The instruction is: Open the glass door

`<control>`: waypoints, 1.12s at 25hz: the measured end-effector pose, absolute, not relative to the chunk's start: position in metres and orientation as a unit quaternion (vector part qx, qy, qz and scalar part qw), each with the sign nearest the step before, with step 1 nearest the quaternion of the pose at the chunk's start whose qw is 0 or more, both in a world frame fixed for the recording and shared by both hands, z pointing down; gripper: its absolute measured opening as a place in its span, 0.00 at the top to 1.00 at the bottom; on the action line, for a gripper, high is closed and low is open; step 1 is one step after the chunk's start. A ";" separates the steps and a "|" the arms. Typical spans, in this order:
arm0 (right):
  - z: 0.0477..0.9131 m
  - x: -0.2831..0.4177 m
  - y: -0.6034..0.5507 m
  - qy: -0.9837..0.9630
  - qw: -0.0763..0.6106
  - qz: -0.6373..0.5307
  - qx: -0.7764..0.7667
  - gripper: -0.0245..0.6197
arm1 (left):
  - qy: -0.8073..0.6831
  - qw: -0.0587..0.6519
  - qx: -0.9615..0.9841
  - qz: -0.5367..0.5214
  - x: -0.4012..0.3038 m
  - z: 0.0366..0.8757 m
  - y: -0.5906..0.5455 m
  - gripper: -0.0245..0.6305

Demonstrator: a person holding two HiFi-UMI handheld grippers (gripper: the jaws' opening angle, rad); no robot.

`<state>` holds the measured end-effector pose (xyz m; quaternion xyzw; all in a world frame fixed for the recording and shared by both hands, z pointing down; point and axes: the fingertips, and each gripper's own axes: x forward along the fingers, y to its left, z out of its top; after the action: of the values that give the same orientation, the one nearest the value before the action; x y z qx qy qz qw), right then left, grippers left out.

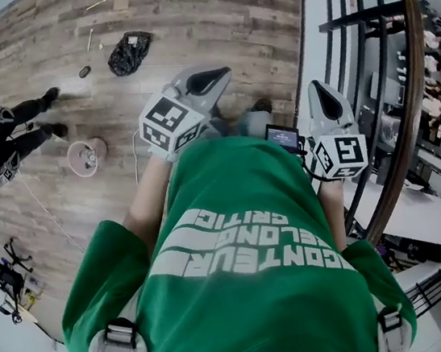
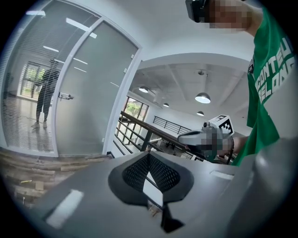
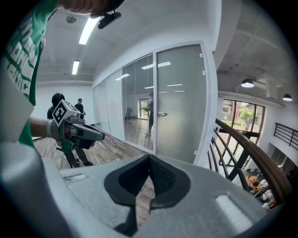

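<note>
A landing with a pale plank floor point(image 1: 206, 18), white walls and a dark railing point(image 3: 247, 151) at 3 o'clock. A glazed partition point(image 3: 137, 100) closes off the room beyond.

The glass door point(image 3: 181, 102) is the right-most panel of that partition. In the right gripper view it stands at 12 to 1 o'clock above the jaws and well apart from them. In the left gripper view it lies at 10 o'clock. It is shut, a tall leaf of frosted grey glass in a white frame. Small hinges point(image 3: 203, 72) sit on its right edge and a short metal lever handle point(image 3: 161, 114) at mid-height on its left edge.

A leaf this tall is probably heavy and quite stiff, swinging only about those hinges. The glass face looks smooth and slippery with nothing to pinch, and it would take a knock badly. The lever is likely the one sound place to take hold, clamped across its bar near the free end, pressed down and then pushed or pulled. Which way the door swings cannot be told.

The left gripper point(image 2: 149, 155) and the right gripper point(image 3: 149, 159) both have their pads drawn together at the tips with nothing between them. Both are held in front of the person's green shirt point(image 1: 245, 233).
</note>
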<state>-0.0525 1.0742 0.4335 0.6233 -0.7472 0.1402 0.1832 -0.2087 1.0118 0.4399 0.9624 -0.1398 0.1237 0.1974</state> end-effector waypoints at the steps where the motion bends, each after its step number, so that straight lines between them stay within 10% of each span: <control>1: 0.434 -0.051 1.073 -0.749 0.182 0.140 0.622 0.97 | -0.139 0.196 0.963 0.124 -0.206 0.439 1.013 0.94; 28: 0.440 0.088 0.964 -0.804 0.136 0.103 0.570 0.97 | -0.205 0.165 0.955 0.135 -0.069 0.433 0.955 0.94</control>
<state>0.0884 0.9642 0.4400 0.5701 -0.8035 0.1035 0.1365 -0.0694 0.9545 0.4330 0.9553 -0.2046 0.1353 0.1652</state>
